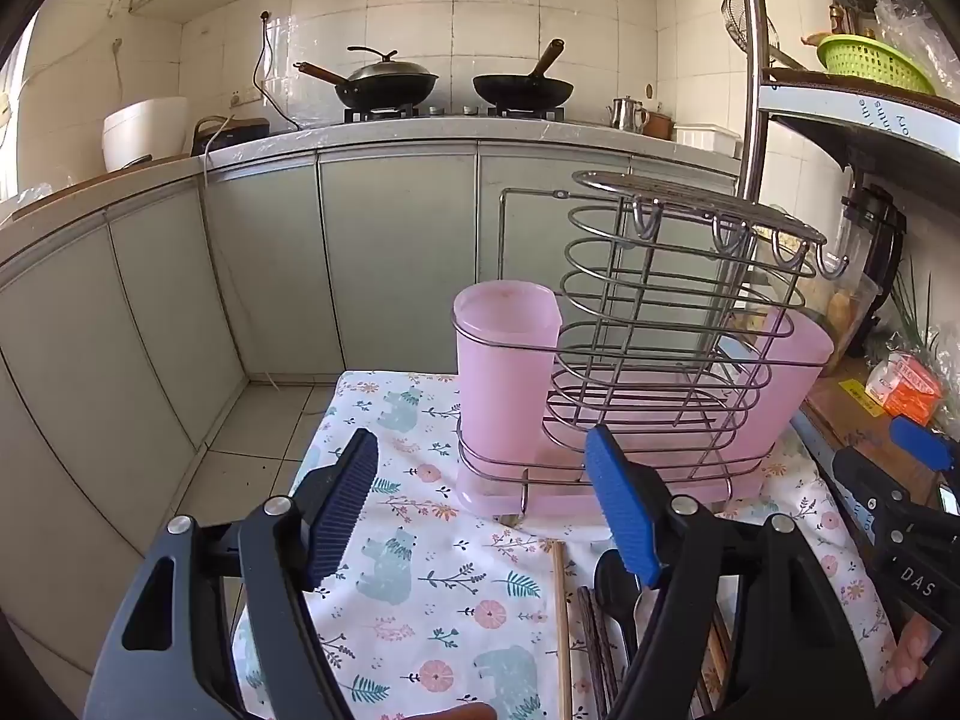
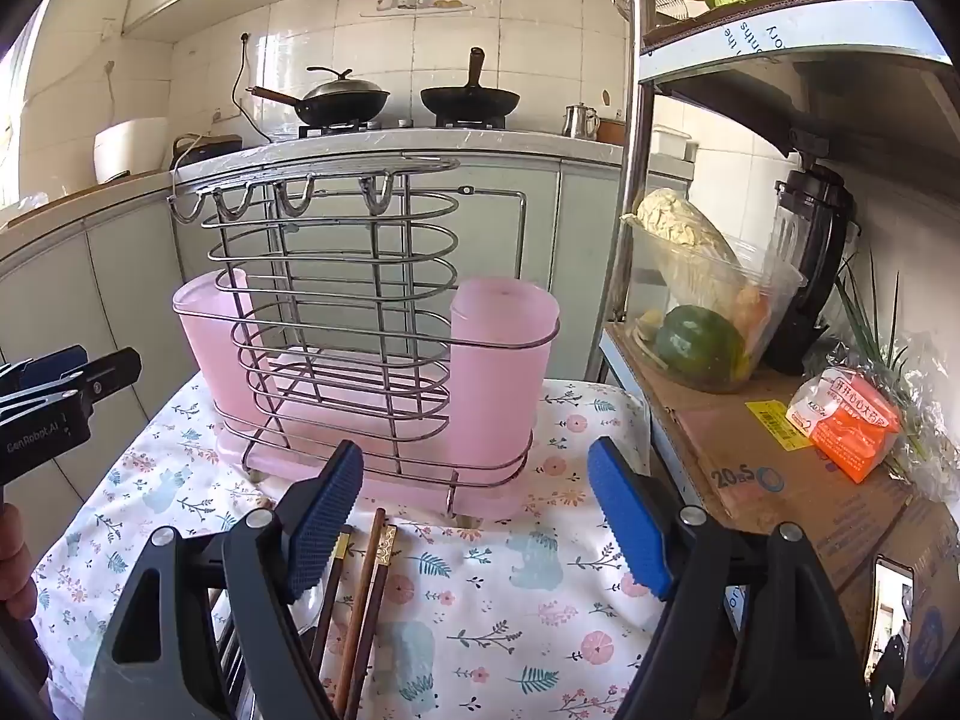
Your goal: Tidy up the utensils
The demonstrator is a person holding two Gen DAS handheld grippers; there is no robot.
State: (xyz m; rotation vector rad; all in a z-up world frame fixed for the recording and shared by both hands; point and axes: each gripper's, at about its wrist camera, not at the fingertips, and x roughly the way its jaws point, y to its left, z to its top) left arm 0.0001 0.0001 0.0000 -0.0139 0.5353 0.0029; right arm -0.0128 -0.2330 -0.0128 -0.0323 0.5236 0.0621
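A wire utensil rack with two pink plastic cups stands on a floral cloth; it also shows in the right wrist view. Chopsticks and a black spoon lie on the cloth in front of the rack, below my left gripper, which is open and empty. In the right wrist view brown chopsticks lie under my right gripper, which is open and empty. The right gripper also shows at the right edge of the left wrist view.
The floral cloth covers a small table. A cardboard box with a clear tub of vegetables and an orange packet stands to the right under a metal shelf. Kitchen cabinets and woks are behind.
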